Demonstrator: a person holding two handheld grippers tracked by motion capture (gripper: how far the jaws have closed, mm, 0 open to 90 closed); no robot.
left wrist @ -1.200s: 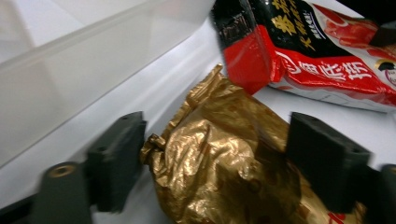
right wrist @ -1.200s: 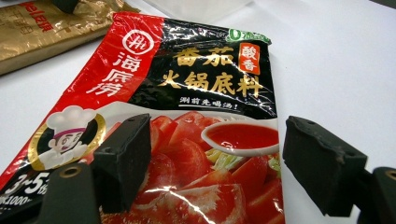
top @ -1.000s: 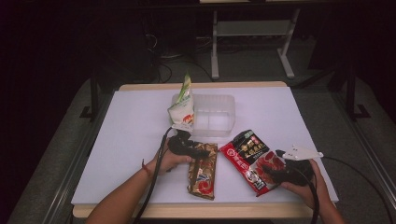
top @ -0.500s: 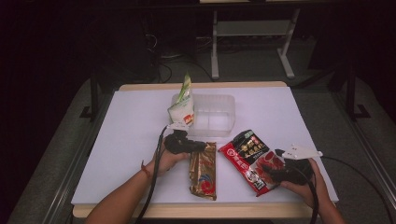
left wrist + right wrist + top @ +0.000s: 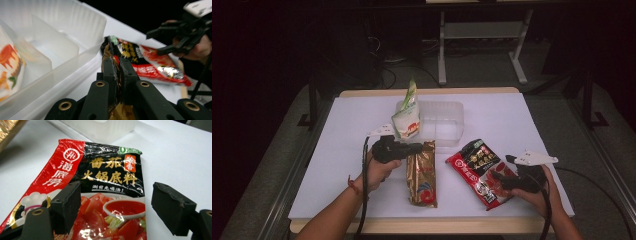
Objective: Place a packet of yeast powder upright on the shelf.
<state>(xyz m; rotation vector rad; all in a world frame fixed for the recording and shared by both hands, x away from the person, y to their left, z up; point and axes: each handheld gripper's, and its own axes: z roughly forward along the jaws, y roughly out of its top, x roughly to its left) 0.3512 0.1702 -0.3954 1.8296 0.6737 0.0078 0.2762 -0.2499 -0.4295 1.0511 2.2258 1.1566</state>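
Observation:
A gold-brown foil packet lies lengthwise on the white table. My left gripper is shut on its far top edge, and the crinkled foil shows pinched between the jaws of that gripper. A red and black soup-base packet lies to the right. My right gripper stands open over its near end, and its jaws are spread wide either side of the printed packet without touching it.
A clear divided plastic container sits at the middle back of the table, its wall close to the left gripper. A white and green pouch stands in its left end. The table's front edge lies under the forearms.
The left gripper has moved a little away from the person and drawn the gold packet's top end towards the container. The right gripper has hardly moved.

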